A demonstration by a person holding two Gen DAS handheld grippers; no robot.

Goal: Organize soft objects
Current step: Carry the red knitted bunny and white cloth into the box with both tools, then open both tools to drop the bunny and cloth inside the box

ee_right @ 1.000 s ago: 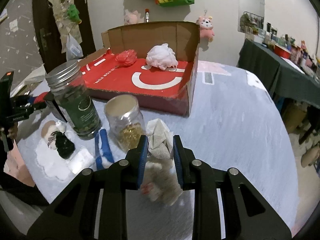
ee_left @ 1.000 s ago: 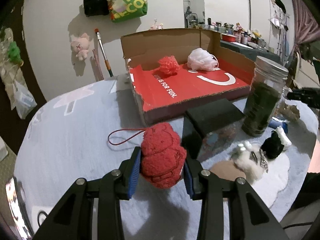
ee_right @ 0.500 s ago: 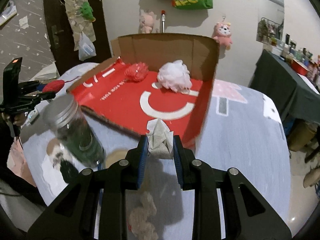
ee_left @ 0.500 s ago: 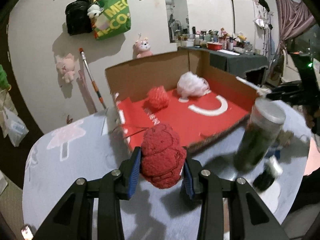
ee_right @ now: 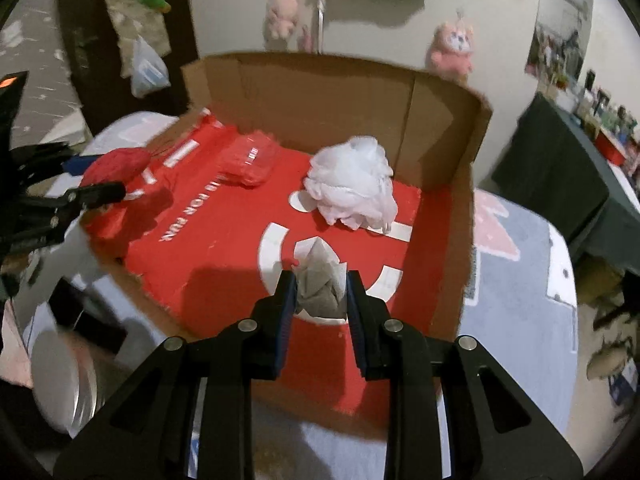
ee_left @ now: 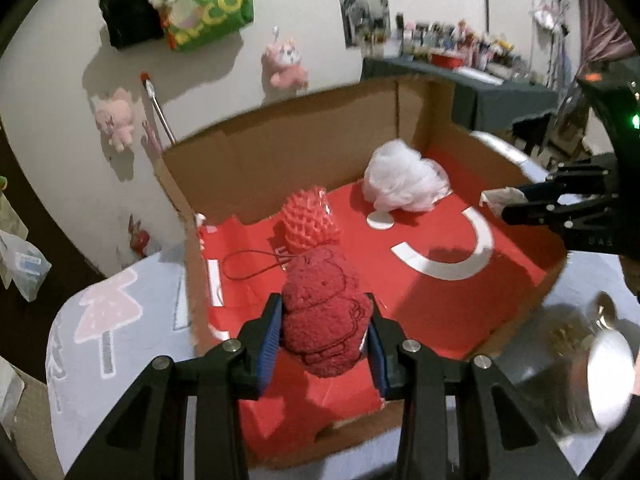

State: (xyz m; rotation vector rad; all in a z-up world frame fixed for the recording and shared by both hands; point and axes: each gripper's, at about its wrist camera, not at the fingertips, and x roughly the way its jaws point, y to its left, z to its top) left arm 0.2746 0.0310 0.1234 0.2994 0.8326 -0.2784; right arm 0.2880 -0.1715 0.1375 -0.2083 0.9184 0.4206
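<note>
My left gripper [ee_left: 322, 334] is shut on a red plush toy [ee_left: 322, 316] with a red cord loop, held above the front left part of the open cardboard box [ee_left: 280, 160] with a red floor. My right gripper [ee_right: 320, 294] is shut on a grey-white cloth toy [ee_right: 320, 284], held over the box's front right part. In the box lie a white mesh puff [ee_left: 404, 184] and a red mesh puff [ee_left: 310, 220]. The right gripper shows in the left wrist view [ee_left: 504, 200]; the left gripper and red toy show in the right wrist view [ee_right: 116, 168].
The box stands on a round table with a grey patterned cloth [ee_left: 104, 340]. A silver-lidded jar [ee_left: 608, 364] stands in front of the box; its lid also shows in the right wrist view [ee_right: 60, 376]. Plush toys and bags hang on the wall behind.
Both grippers have risen from the table and moved forward over the box, each carrying its toy. The jars and small toys on the table have dropped below and behind.
</note>
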